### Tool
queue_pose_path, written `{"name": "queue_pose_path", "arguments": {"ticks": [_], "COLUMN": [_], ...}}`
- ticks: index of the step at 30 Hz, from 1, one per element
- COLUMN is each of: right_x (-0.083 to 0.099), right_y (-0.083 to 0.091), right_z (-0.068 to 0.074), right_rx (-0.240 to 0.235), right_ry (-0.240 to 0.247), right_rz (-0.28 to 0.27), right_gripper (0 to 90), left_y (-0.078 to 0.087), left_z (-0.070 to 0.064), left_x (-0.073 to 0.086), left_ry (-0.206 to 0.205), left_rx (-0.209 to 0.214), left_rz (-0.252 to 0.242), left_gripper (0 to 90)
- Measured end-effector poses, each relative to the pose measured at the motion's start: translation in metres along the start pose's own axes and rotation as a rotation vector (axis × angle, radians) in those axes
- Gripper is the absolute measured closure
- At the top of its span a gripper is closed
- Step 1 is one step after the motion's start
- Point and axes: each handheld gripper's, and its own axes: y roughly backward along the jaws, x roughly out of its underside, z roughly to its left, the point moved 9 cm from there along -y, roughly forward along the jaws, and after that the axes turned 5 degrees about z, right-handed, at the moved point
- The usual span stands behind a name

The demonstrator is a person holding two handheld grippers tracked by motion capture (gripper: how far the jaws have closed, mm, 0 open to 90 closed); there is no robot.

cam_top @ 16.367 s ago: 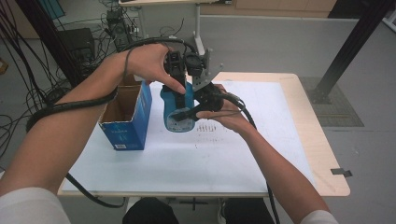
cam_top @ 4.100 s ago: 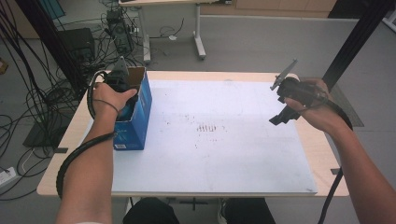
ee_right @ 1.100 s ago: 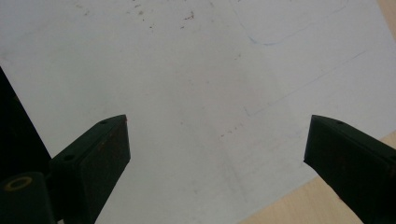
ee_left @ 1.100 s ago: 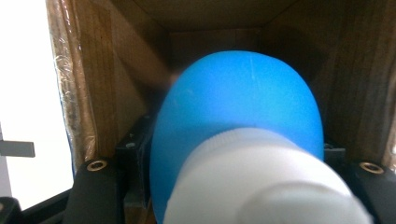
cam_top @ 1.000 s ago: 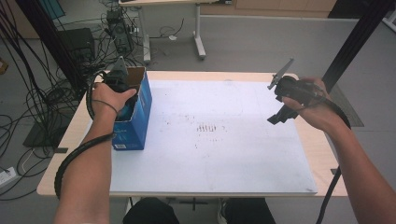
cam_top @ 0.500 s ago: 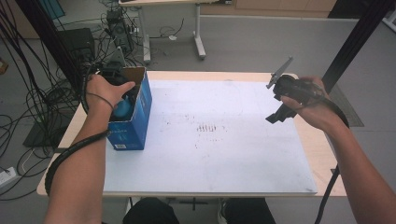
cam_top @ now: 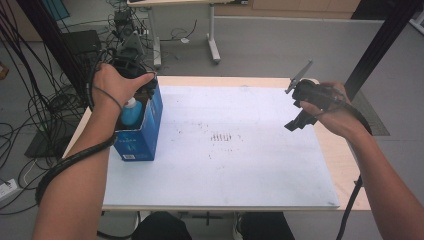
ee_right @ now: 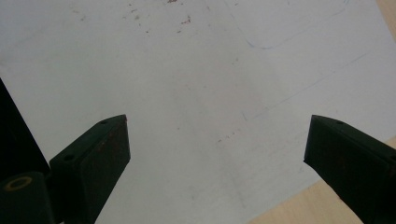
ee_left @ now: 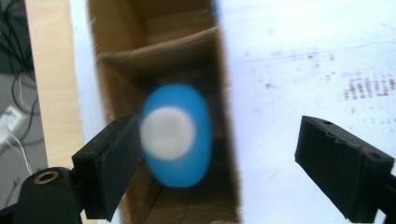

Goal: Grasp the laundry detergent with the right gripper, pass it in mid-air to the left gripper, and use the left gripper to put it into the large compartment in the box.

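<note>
A blue bottle with a white cap (cam_top: pixel 131 107) stands upright inside an open blue carton (cam_top: pixel 140 135) at the table's left edge. My left gripper (cam_top: pixel 142 89) is held just above the carton's far end, mostly hidden by the hand. In the left gripper view the jaws stand wide open (ee_left: pixel 224 163) over the bottle (ee_left: pixel 175 135), which sits blurred between the brown inner walls of the carton (ee_left: pixel 140 60), nearer the left jaw. My right gripper (cam_top: pixel 299 117) hovers above the table's right side, open (ee_right: pixel 217 158) over the bare white sheet.
A white sheet (cam_top: pixel 225 165) with small dark marks covers most of the wooden table (cam_top: pixel 345 165). Cables and equipment lie on the floor at the left (cam_top: pixel 45 105). Another desk's legs (cam_top: pixel 212 30) stand behind the table.
My left gripper has drawn up and back from the carton, uncovering the bottle that stays inside. The right gripper has hardly moved.
</note>
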Motion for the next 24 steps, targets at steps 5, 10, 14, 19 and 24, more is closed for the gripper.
{"name": "queue_pose_path", "arguments": {"ticks": [5, 10, 14, 19, 24], "right_x": [0.003, 0.002, 0.002, 0.005, 0.008], "right_y": [-0.002, -0.005, -0.006, -0.006, -0.003], "right_z": [-0.003, -0.006, -0.007, -0.008, -0.009], "right_rx": [-0.003, -0.006, -0.009, -0.007, -0.003], "right_ry": [-0.009, -0.014, -0.01, -0.01, -0.012], "right_rz": [0.01, 0.022, 0.023, 0.027, 0.024], "right_gripper": [6.7, 6.7, 6.6, 6.7, 6.7], "left_y": [0.002, 0.001, 0.001, 0.001, 0.0], "left_z": [-0.025, -0.049, -0.07, -0.095, -0.115], "left_x": [-0.01, -0.021, -0.029, -0.036, -0.038], "left_ry": [-0.051, -0.084, -0.118, -0.156, -0.196], "left_rx": [0.029, 0.039, 0.037, 0.045, 0.055], "left_rz": [-0.005, -0.005, -0.009, -0.02, -0.026], "left_gripper": [13.8, 13.8, 13.7, 13.1, 12.7]}}
